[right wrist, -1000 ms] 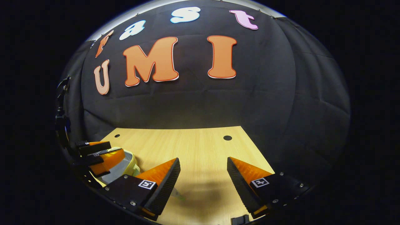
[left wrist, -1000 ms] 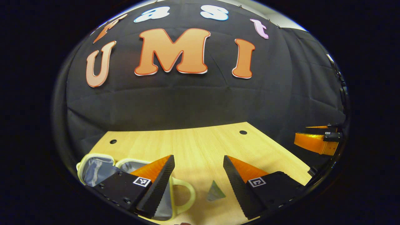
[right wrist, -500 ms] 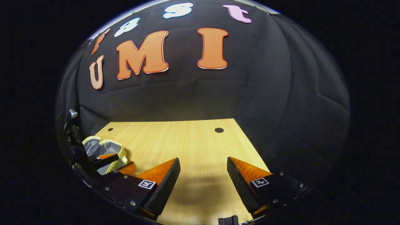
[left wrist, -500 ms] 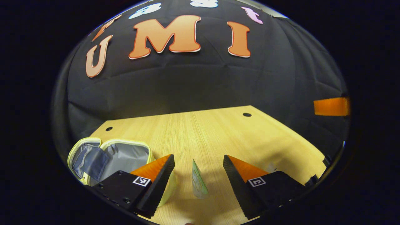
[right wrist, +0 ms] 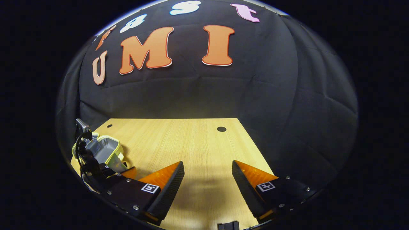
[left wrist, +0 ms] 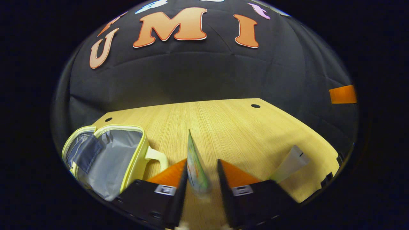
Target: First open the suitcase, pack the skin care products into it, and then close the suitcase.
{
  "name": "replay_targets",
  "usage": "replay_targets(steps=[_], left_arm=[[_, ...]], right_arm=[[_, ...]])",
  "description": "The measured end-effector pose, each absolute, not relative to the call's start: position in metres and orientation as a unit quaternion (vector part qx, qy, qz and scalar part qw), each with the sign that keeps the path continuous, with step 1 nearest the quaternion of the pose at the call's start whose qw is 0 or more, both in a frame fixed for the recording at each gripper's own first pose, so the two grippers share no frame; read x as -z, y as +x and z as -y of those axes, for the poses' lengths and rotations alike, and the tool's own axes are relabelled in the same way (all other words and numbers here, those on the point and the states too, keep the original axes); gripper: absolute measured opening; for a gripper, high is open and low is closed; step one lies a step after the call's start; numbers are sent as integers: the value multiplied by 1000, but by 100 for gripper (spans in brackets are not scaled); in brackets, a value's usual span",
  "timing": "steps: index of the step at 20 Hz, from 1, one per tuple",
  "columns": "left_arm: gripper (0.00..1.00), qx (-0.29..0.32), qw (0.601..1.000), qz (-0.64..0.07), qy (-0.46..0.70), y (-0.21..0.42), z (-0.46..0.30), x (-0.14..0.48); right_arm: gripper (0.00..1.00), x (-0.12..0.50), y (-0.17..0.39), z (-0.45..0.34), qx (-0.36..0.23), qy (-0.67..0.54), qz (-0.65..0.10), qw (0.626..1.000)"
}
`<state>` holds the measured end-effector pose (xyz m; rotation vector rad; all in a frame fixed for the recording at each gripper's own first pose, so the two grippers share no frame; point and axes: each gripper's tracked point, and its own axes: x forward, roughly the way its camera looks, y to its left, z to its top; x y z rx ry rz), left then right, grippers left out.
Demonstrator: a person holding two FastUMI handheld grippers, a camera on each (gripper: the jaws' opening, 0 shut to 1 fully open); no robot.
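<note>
Our left tool blurs, narrowed around a thin green sachet; whether it grips, we cannot tell. Our right tool hangs wide over the pale wooden bench.

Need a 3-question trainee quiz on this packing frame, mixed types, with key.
1. True or false: the suitcase on the wooden table lies shut.
2. Multiple choice: the sachet in the left gripper view is
A. flat inside the suitcase
B. on edge between the fingers of the left gripper
C. between the fingers of the right gripper
3. Fill in: the white tube lies on the table to the ____ of the left gripper's fingers in the left gripper view.

Key: 1 false, its grey lining shows. 2 B. 3 right.
</note>
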<state>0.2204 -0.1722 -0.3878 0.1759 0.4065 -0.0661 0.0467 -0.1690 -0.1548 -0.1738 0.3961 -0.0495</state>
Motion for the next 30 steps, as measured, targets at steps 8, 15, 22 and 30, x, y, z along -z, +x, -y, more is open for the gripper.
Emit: replay_targets(steps=[8, 15, 22, 30], left_arm=[[25, 84, 961, -258, 60, 189, 174, 345], [25, 88, 961, -257, 53, 161, 134, 274], [25, 61, 958, -279, 31, 150, 77, 270], [25, 56, 947, -316, 20, 155, 30, 278]], right_arm=[[95, 147, 29, 112, -30, -45, -175, 983], [96, 237, 26, 53, -77, -60, -243, 965], [86, 319, 44, 63, -44, -80, -319, 943], [32, 338, 41, 68, -6, -71, -369, 927]])
